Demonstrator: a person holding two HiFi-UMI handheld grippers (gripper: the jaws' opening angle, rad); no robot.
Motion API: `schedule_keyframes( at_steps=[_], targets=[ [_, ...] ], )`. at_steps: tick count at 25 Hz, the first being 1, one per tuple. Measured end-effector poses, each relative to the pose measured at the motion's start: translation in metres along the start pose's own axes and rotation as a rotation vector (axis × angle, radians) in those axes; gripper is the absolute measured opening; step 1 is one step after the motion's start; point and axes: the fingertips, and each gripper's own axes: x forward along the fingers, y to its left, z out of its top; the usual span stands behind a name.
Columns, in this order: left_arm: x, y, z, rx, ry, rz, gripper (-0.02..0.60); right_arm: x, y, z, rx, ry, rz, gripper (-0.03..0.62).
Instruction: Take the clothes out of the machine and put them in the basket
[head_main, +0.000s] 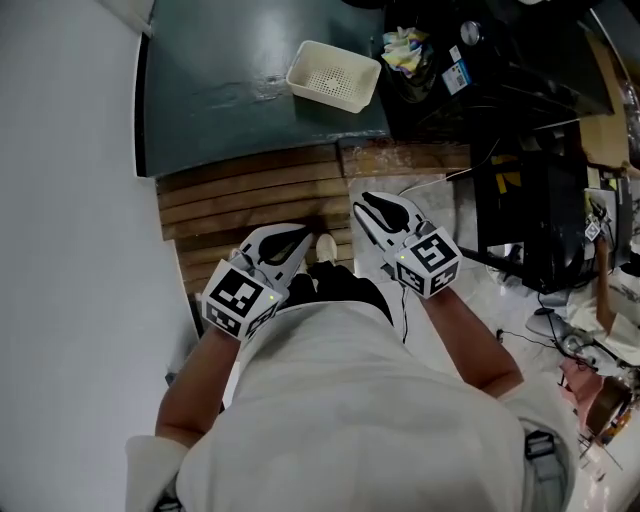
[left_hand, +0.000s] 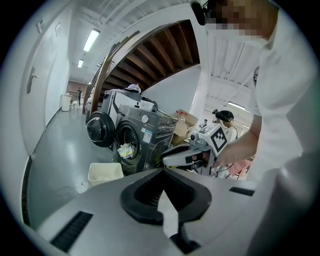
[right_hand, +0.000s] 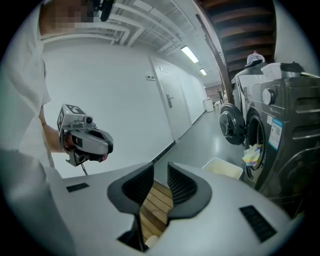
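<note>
Progress: nothing moved yet, as far as the views show. The basket is empty on the floor, just beside the machine. The machine's door hangs open. The clothes are a pale, multicoloured bunch in the drum mouth, spilling over its lip. The whole job is left: reach in, pull the clothes out, drop them in the basket.

Left hand-held gripper: jaw tips together, nothing held. Right hand-held gripper: jaws a narrow gap apart, with only the planks showing through, so it's empty. Both are held close to the person's body, well apart from the machine and basket.

Surface: the person stands on a slatted wooden platform, which ends at a dark, smooth, slightly glossy floor.

Room: a plain white wall is on the left. Right of the machine is clutter of cables, boxes and gear. The left gripper view shows a long corridor with ceiling strip lights and a stair underside above the machine.
</note>
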Motion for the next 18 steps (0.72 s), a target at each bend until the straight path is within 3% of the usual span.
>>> schedule_keyframes(
  at_steps=[11,18],
  targets=[
    [0.021,0.036,0.059,0.053,0.0,0.009,-0.005,0.02,-0.058,0.04,0.037,-0.086,-0.051,0.067],
    [0.011,0.099,0.069,0.057,-0.023,-0.052,-0.005,0.072,-0.069,0.053,0.05,-0.044,-0.107,0.077]
  ],
)
